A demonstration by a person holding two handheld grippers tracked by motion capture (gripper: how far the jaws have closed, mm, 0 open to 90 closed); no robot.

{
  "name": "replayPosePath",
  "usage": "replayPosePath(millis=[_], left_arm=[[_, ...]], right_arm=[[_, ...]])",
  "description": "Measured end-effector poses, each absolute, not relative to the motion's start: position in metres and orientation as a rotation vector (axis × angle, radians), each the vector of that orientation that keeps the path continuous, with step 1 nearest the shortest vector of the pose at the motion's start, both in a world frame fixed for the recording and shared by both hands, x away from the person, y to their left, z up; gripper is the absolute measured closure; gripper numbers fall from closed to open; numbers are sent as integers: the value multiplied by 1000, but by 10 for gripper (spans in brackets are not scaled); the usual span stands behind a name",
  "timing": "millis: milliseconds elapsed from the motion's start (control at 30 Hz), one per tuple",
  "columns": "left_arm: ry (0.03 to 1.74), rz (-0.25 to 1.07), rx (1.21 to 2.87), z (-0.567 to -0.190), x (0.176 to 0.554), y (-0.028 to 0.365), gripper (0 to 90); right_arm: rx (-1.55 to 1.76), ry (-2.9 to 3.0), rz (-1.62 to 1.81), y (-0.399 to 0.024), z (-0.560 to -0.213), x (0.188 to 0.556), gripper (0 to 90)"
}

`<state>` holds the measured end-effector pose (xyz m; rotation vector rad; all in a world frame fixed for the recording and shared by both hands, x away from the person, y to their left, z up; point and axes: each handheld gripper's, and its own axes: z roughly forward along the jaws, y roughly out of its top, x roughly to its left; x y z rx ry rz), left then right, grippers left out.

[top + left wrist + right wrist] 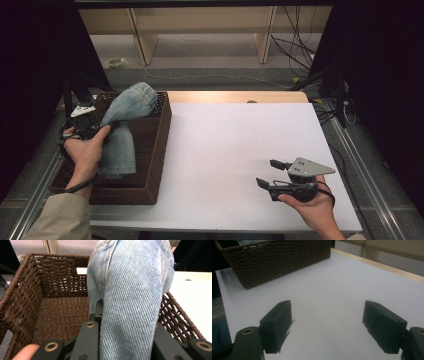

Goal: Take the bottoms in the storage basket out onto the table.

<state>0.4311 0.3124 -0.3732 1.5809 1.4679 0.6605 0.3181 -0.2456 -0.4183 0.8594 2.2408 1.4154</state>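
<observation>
Light-blue denim jeans [125, 120] are hanging over the brown woven wicker basket [155, 150] at frame left, pinched by the left gripper [102, 127]; right gripper [272, 173] fingers are resting spread above the white desk [225, 145].

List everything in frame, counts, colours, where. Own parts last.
Basket: 1, dark brown wicker, left edge of the table.
Jeans: 1, light blue denim, held above the basket, draped on its far rim.
Table: 1, white top with a wood strip along the far edge.
Shelf unit: 1, pale wood, on the floor beyond the table.
Cables: several, black, floor at far right.
Left gripper: 1, black, over the basket, fingers shut on the jeans.
Right gripper: 1, black with a grey plate, low over the table's near right, fingers open, holding nothing.
</observation>
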Motion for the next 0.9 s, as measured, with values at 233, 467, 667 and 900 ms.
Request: replayPosePath(millis=[233,467,667,900], left_arm=[[1444,685,1560,-367,428,311,743],[1432,701,1540,-362,426,312,743],[1422,708,1526,-358,424,312,743],[1421,721,1495,-355,422,313,743]], right_arm=[[860,2230,1428,-246,-418,318,243],[863,2232,1428,-246,-418,318,241],[862,2229,1426,-246,-418,318,241],[864,2228,1426,-246,-418,318,238]])
